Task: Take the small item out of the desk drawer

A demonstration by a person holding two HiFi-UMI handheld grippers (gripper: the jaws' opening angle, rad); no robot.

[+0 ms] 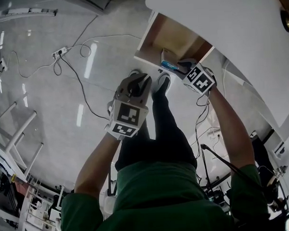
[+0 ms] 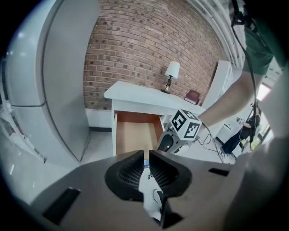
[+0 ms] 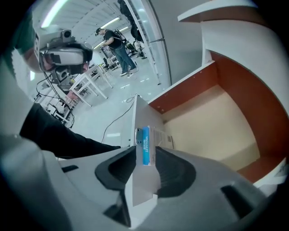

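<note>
The desk drawer (image 1: pixel 168 38) stands pulled out, its wooden floor (image 3: pixel 212 131) bare. A small blue-and-white box (image 3: pixel 145 144) stands on edge on top of the drawer's white front panel (image 3: pixel 142 113); in the head view the box (image 1: pixel 170 65) shows there too. My right gripper (image 3: pixel 146 158) straddles that panel, open, with the box between its jaws and the pads a little off it. My left gripper (image 1: pixel 142 79) hangs in the air in front of the drawer, over the floor. Its jaws (image 2: pixel 146 155) are shut with nothing in them.
The white desk top (image 2: pixel 149 94) carries a small lamp (image 2: pixel 170 74) and a dark red book (image 2: pixel 193 96) against a brick wall. A tall grey cabinet (image 2: pixel 54 76) stands left of the desk. Cables and a power strip (image 1: pixel 60 52) lie on the floor; my shoes (image 1: pixel 162 81) are below the drawer.
</note>
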